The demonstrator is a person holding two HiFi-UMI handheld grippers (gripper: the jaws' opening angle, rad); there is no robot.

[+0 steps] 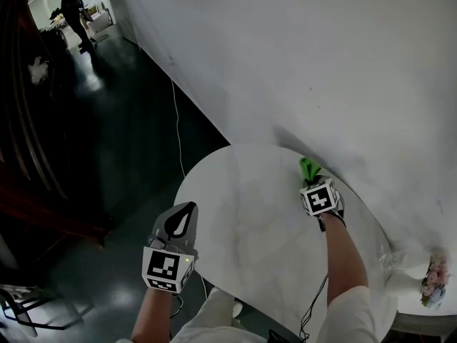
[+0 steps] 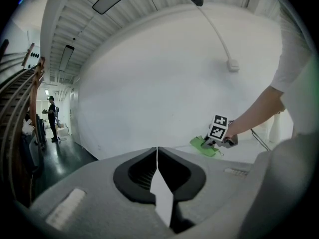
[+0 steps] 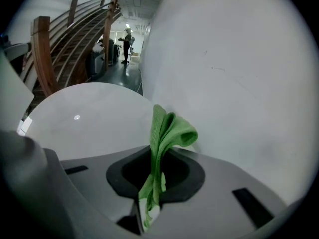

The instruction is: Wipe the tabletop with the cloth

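**Cloth in right claw, far-right of bench; unwiped area lies left and near**

- Cloth: green, folded and bunched, pinched in the right claw. Its long axis runs along the claw's own axis. The free end sticks out past the tips toward the wall.
- Right claw: clenched on the cloth, with the fold passing through the jaw line and fabric showing on both sides of the pinch.
- Position: far-right part of the round white bench, just beside the wall. In the left gripper view the cloth sits low at the bench surface. It looks like contact, but I can't confirm it.
- Key relation: almost all of the bare top lies left of and nearer than the cloth. There is no room farther out because the wall blocks that side, so my read is that the stroke has to pull left and back toward the person.
- The free end leads the claw. Dragging it backward should trail the cloth flat, while pushing forward would probably bunch it against the wall.
- Left claw: closed with nothing in it, jaws meeting on a thin line. It sits by the near-left rim, well apart from the cloth, so the right hand is the working one.
- Hazard: a vase with flowers stands at the near-right edge, so keep the sweep off that side.
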